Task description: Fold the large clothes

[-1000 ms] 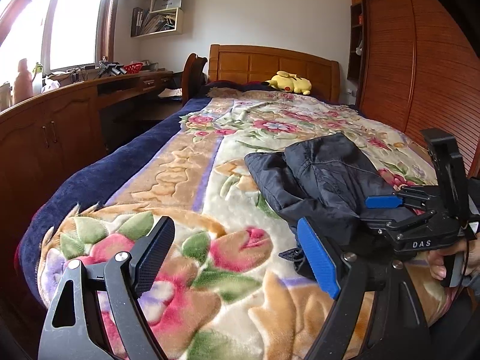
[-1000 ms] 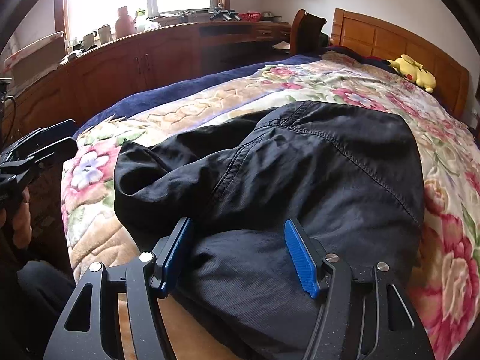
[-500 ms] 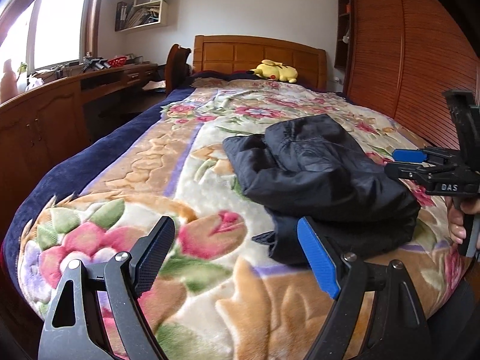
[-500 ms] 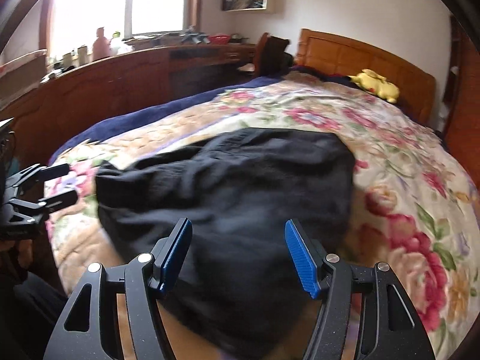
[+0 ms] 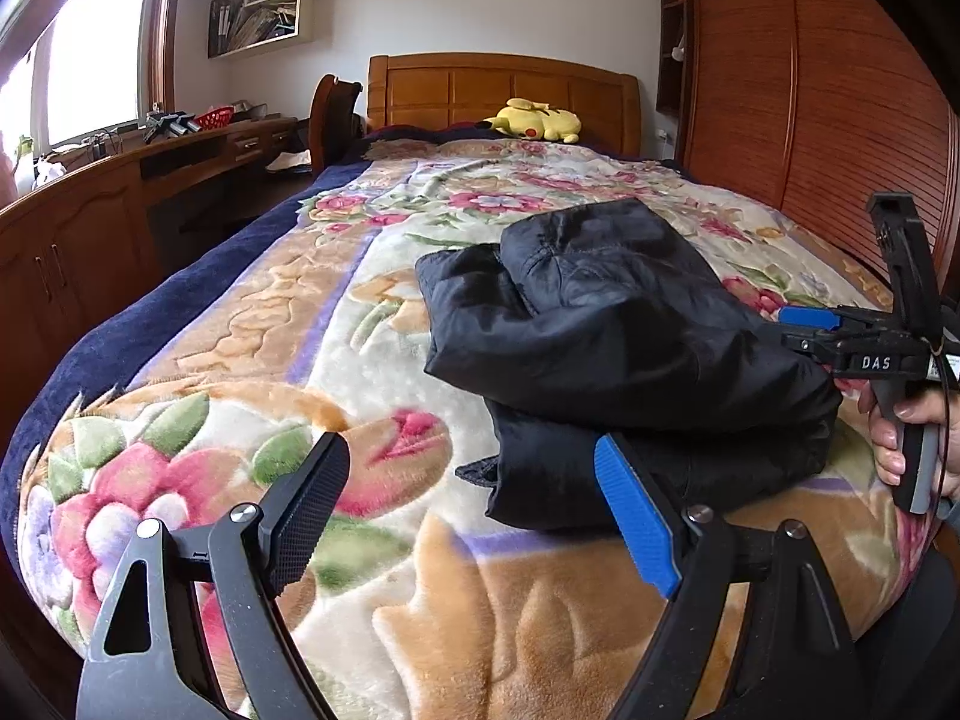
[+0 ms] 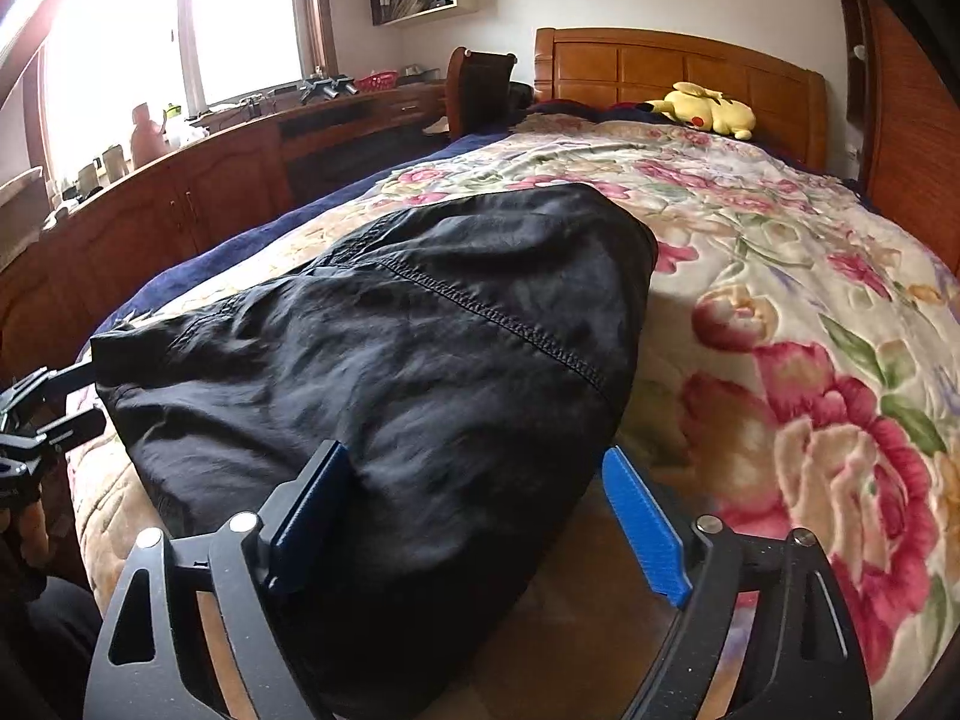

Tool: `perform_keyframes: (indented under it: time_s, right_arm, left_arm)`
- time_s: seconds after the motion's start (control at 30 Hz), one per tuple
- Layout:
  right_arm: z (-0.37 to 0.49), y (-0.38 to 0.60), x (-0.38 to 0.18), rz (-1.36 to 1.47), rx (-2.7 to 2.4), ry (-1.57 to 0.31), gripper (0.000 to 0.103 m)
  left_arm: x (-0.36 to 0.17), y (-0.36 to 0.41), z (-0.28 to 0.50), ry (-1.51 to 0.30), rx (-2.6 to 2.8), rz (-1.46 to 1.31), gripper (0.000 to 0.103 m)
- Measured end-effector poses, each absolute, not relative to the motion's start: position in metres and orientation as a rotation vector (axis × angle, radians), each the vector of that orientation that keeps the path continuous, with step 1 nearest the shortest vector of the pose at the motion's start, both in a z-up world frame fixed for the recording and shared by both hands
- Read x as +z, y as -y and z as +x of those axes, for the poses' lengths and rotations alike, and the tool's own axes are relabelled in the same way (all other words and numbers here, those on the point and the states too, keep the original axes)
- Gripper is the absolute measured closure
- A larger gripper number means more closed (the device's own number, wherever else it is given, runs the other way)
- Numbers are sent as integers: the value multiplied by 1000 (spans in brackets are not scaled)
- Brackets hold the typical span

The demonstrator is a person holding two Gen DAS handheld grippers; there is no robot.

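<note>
- The dark garment [image 5: 606, 324] is lying as a compact, layered bundle on the floral blanket [image 5: 336, 324] near the foot of the bed; its upper layer is resting over a lower one, and a stitched seam is running across the top in the right wrist view.
- The left gripper [image 5: 474, 516] is hovering beside the bundle with its jaws standing wide, nothing lying between them.
- The right gripper [image 6: 480, 525] is standing at the bundle's near edge; its jaws have just been opening, and cloth is lying between the pads, which appear not to be pressing on it. The right hand [image 5: 912, 438] is showing on its handle.
- Judged from the bundle's shape, the folding is appearing largely finished; a dark tab is sticking out at the lower left corner, so a final tidying or squaring may be remaining.
</note>
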State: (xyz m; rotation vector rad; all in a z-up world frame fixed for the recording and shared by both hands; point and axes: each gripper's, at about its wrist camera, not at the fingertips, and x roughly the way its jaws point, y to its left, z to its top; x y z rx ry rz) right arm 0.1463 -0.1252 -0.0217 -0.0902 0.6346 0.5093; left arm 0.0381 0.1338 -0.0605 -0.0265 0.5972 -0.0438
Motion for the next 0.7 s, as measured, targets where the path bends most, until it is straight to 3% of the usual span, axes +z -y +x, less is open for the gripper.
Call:
perform_keyframes:
  time_s: [0.13, 0.37, 0.7]
  right_arm:
    - [151, 128, -23, -79, 522, -643, 14]
    - [155, 128, -21, -125, 514, -635, 14]
    - [195, 143, -3, -141, 418, -611, 14]
  left_arm:
    - [-65, -130, 39, -606, -63, -40, 18]
    - [-72, -120, 47, -634, -117, -40, 47]
    - [-73, -123, 49, -629, -162, -72, 53]
